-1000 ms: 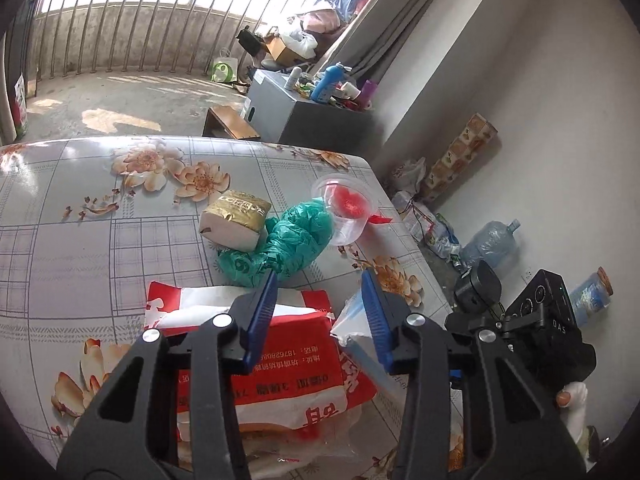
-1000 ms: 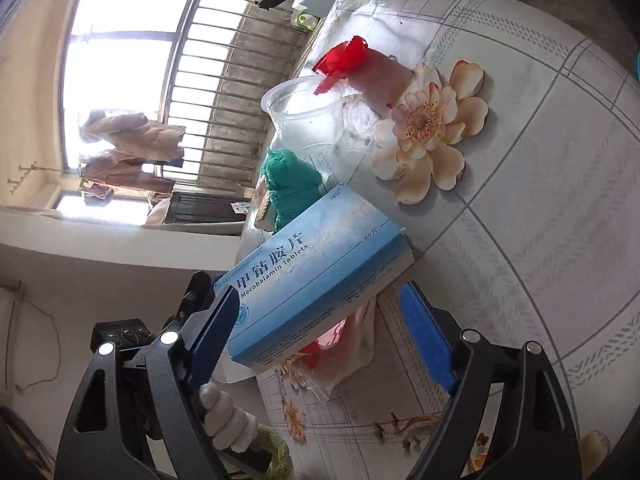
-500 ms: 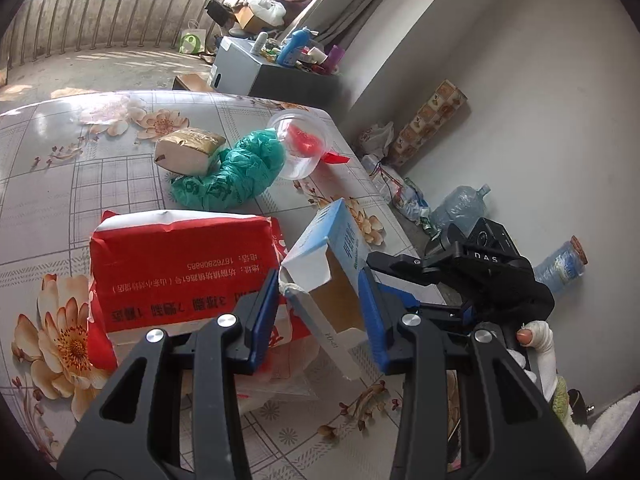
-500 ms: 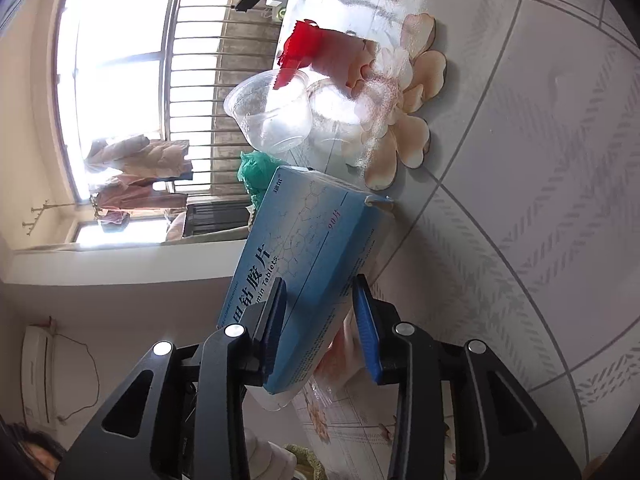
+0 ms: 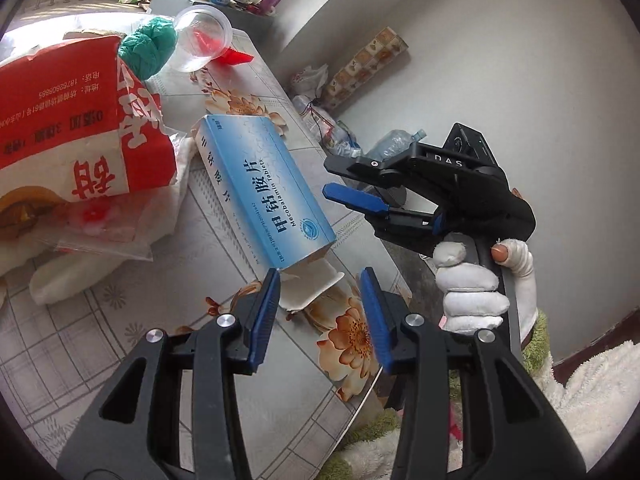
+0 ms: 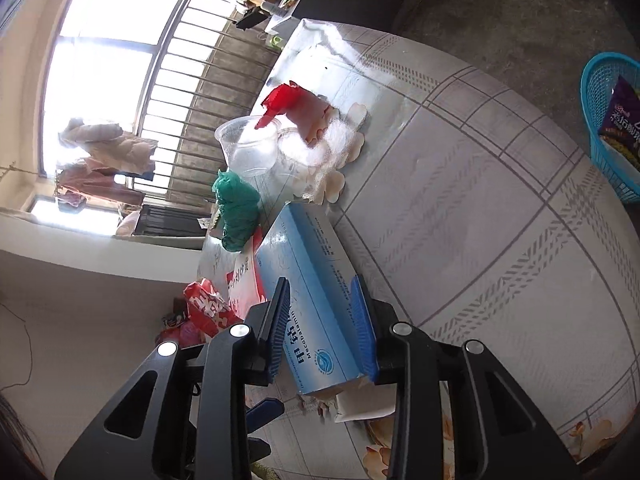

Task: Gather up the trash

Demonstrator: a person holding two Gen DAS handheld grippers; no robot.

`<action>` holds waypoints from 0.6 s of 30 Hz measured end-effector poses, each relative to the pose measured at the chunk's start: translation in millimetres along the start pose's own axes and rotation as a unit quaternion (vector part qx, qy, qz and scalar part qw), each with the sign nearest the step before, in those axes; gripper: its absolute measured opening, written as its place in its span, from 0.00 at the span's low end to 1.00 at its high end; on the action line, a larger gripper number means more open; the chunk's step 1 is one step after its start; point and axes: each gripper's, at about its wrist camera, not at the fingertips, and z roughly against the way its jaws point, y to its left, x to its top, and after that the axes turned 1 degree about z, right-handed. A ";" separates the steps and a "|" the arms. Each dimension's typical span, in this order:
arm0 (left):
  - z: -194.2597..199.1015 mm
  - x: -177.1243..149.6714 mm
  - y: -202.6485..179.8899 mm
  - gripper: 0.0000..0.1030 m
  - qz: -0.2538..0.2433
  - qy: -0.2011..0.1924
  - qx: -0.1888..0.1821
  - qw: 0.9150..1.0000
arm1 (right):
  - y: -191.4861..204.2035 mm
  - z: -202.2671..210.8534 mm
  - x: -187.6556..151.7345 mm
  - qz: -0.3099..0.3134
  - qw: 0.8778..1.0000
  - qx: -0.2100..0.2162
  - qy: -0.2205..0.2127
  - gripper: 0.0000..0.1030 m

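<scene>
A blue and white medicine box point(image 6: 316, 300) sits between my right gripper's point(image 6: 322, 322) pads, which are shut on its sides. In the left wrist view the same box point(image 5: 260, 192) lies tilted on the floral table point(image 5: 280, 380), and the right gripper point(image 5: 360, 204) sits just right of it. My left gripper point(image 5: 320, 316) is open and empty, just below the box's open flap. A red and white bag point(image 5: 72, 120), a green crumpled bag point(image 5: 150, 46) and a clear cup point(image 5: 202, 36) with red scrap lie beyond.
A blue basket point(image 6: 612, 120) holding a snack packet stands on the floor right of the table. The table's right edge point(image 5: 372, 240) runs close to the grippers. Bottles and bags lie on the floor by the wall. A balcony railing point(image 6: 192, 64) is behind.
My right gripper has shut on the medicine box and lifted its end. My left gripper has let go of the box, opened, and drawn back toward the table's near edge.
</scene>
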 end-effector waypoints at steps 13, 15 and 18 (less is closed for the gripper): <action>119.8 8.3 79.4 0.39 0.097 -0.165 0.147 0.971 | 82.5 -18.2 -9.1 0.167 0.986 -0.001 0.011 0.42; 128.4 8.7 90.9 0.38 0.111 -0.171 0.158 0.966 | 104.7 -31.6 -11.0 0.203 0.979 0.010 0.018 0.55; 130.7 7.6 101.5 0.36 0.121 -0.171 0.168 0.963 | 133.8 -58.7 -15.1 0.259 0.965 0.009 0.039 0.61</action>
